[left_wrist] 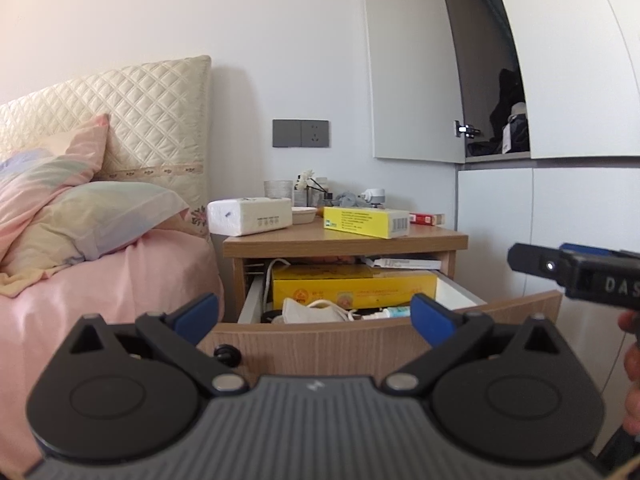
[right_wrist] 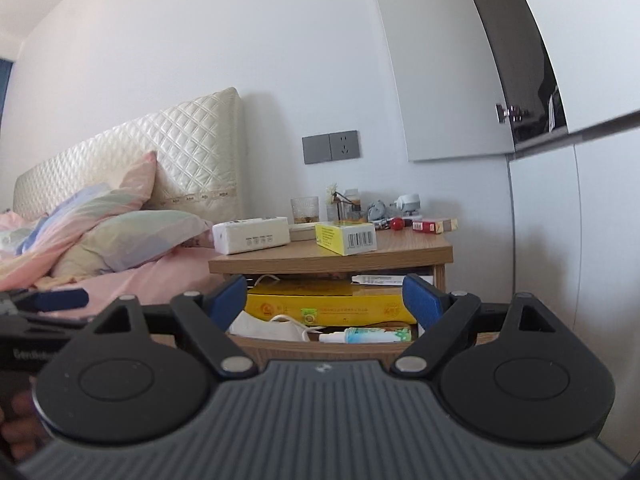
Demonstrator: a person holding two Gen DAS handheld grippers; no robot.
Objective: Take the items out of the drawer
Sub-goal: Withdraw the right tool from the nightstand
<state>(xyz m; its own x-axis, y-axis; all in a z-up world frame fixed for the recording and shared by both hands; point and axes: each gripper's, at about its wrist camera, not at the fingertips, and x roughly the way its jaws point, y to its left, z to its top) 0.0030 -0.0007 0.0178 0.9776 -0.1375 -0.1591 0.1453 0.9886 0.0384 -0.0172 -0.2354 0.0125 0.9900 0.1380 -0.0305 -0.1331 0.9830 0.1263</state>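
The wooden bedside drawer (left_wrist: 384, 340) stands pulled out under the light wood nightstand (left_wrist: 344, 240), beside the pink-sheeted bed (left_wrist: 100, 292). Inside it lie a long yellow cardboard box (right_wrist: 324, 304) at the back, a crumpled white face mask (right_wrist: 268, 328) at the front left, and a small white tube with a green-blue label (right_wrist: 364, 335) just beside the mask at the front.

The left gripper (left_wrist: 316, 316) hangs in front of the drawer face with its blue-padded fingers (left_wrist: 200, 314) spread wide and nothing between them. The right gripper (right_wrist: 324, 300) is likewise spread and empty, aimed over the drawer's front edge at the contents.

Judging from this, the opening step looks done and no item has yet been lifted; the step in hand is the approach for a first pick. The next move probably calls for one gripper to drop over the front edge, straddle the tube or the mask, and close. The mask is soft and may bunch or drag its loops.

On the nightstand top sit a white tissue pack (left_wrist: 250, 216) and a yellow carton (left_wrist: 366, 222).
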